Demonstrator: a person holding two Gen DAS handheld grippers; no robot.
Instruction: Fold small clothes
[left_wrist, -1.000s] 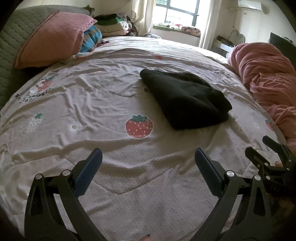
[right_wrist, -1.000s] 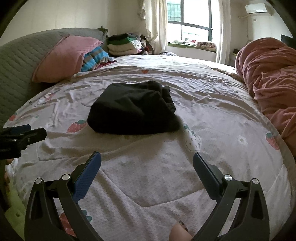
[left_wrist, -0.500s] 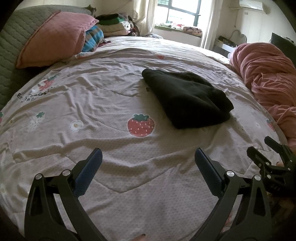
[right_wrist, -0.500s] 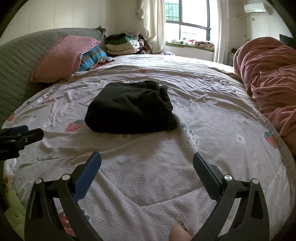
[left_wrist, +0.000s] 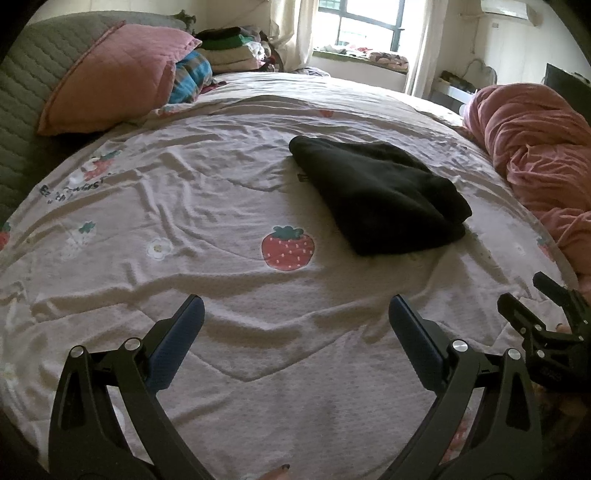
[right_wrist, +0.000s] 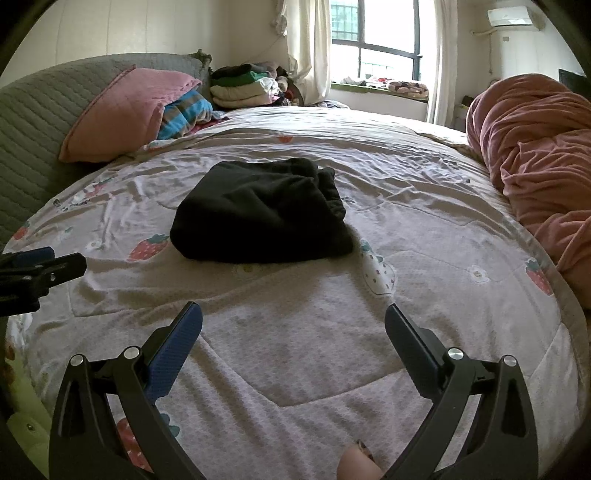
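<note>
A folded black garment (left_wrist: 380, 195) lies on the strawberry-print bedspread (left_wrist: 221, 206), ahead and right of my left gripper (left_wrist: 295, 325). It shows in the right wrist view (right_wrist: 262, 214) ahead and slightly left of my right gripper (right_wrist: 293, 328). Both grippers are open and empty, held above the near part of the bed, well short of the garment. My right gripper shows at the right edge of the left wrist view (left_wrist: 535, 302). My left gripper shows at the left edge of the right wrist view (right_wrist: 40, 266).
A pink pillow (left_wrist: 110, 74) and a striped item (left_wrist: 190, 79) lean on the grey headboard (right_wrist: 40, 122) at far left. A stack of folded clothes (right_wrist: 243, 86) sits at the back. A bunched pink blanket (right_wrist: 535, 158) fills the right side.
Both views have drawn back slightly from the garment. The garment has not moved. Both grippers stay open.
</note>
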